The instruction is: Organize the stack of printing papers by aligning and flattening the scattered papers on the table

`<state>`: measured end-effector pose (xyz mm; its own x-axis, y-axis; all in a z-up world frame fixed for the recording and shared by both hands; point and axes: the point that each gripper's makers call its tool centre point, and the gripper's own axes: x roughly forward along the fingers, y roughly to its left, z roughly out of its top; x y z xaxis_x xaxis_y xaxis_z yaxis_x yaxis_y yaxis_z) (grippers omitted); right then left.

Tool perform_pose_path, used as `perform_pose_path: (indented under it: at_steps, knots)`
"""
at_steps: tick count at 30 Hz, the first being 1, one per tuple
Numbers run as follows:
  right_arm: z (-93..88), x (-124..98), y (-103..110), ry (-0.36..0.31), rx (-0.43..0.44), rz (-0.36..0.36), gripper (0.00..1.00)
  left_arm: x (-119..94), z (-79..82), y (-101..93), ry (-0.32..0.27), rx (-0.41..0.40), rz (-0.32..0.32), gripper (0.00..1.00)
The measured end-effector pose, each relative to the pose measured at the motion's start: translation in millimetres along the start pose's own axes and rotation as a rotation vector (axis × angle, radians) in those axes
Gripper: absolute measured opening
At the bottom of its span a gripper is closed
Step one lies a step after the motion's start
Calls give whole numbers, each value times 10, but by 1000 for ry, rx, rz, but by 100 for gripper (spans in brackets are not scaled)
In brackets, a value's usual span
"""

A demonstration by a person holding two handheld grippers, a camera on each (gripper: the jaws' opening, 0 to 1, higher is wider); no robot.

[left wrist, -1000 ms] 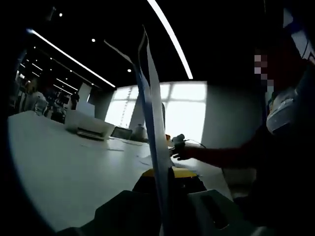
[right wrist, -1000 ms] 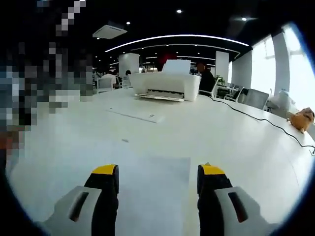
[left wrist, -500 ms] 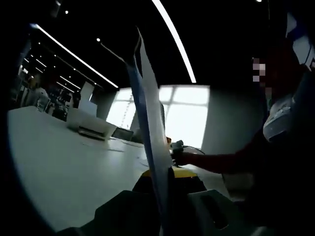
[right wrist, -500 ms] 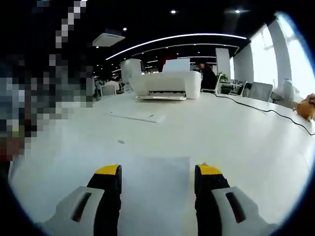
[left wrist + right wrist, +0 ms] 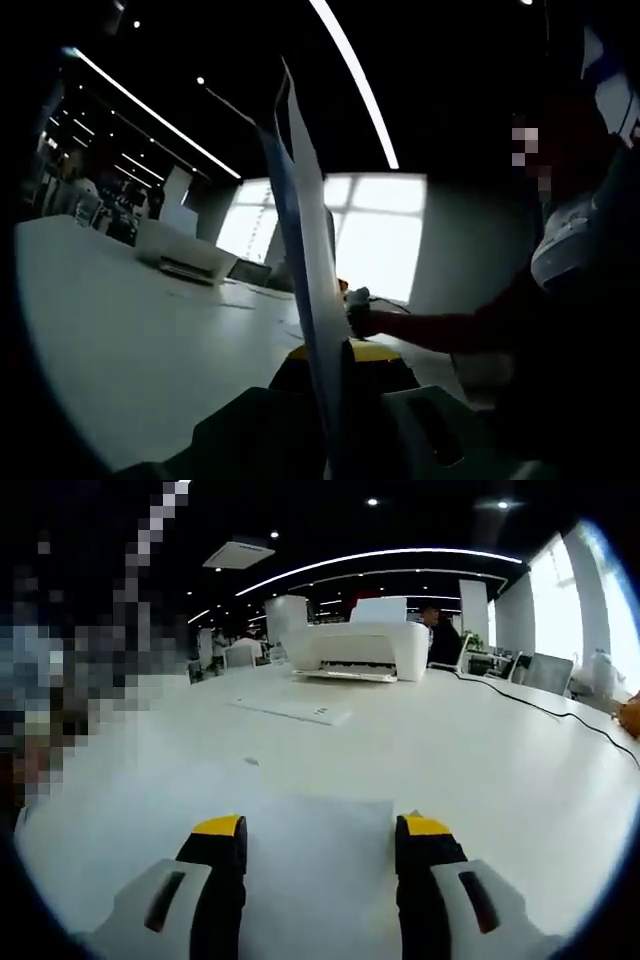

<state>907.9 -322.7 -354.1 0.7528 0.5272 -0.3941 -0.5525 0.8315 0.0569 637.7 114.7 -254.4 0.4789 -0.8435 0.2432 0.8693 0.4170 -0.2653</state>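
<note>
White sheets point(image 5: 305, 250) stand on edge in the left claw point(image 5: 335, 375), pinched between its pressed-together jaws and rising straight ahead of it, their long axis running up and away along the jaws. The upper corners fan apart a little, so the bundle looks not yet squared.

In the right gripper view the right claw point(image 5: 318, 845) is spread, its yellow-tipped jaws set either side of a flat sheet point(image 5: 300, 830) lying on the tabletop point(image 5: 470, 770) directly below and ahead; whether the tips touch the sheet I cannot tell. That sheet's far edge lies just beyond the jaw tips, running across them. So the flat paper is the right claw's to press or square, and the upright bundle is the left's to bring down onto it.

Farther ahead of the right claw lies another sheet point(image 5: 290, 710), well apart, and beyond it a printer point(image 5: 358, 650) with a cable point(image 5: 540, 708) trailing off to the right. Nothing stands between either claw and its paper. In the left gripper view a hand point(image 5: 365, 320) reaches in just right of the bundle.
</note>
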Motion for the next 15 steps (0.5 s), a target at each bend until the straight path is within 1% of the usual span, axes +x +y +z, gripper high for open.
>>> perform_pose_path:
  at_steps: [1,3,4,5,6,9,10,12,15]
  knots:
    - [2,3,-9,3,-8,9,55,-4,0,3,0,-1,0,6]
    - [-7,4,-32,11,-29,15,51,-6,2,6,-2,-2,0,6]
    - [-17,-1,-72,19,-55,3,49,-6,2,6,-2,-2,0,6]
    - [-13,4,-65,13,-45,9,43,-8,2,5,-2,-2,-1,6]
    - [-7,4,-36,12,-56,16,37,-9,3,5,-3,-2,0,6]
    - [2,0,13,6,-83,24,32,-10,4,6,-4,-4,0,6]
    - [1,-7,28,1,-93,21,31,-10,5,7,-5,-5,0,6]
    - [3,-26,59,-7,-113,20,24,-10,5,6,-5,-6,-1,6]
    - [-3,-50,25,-11,-121,-8,18,-14,7,10,-7,-7,-1,6]
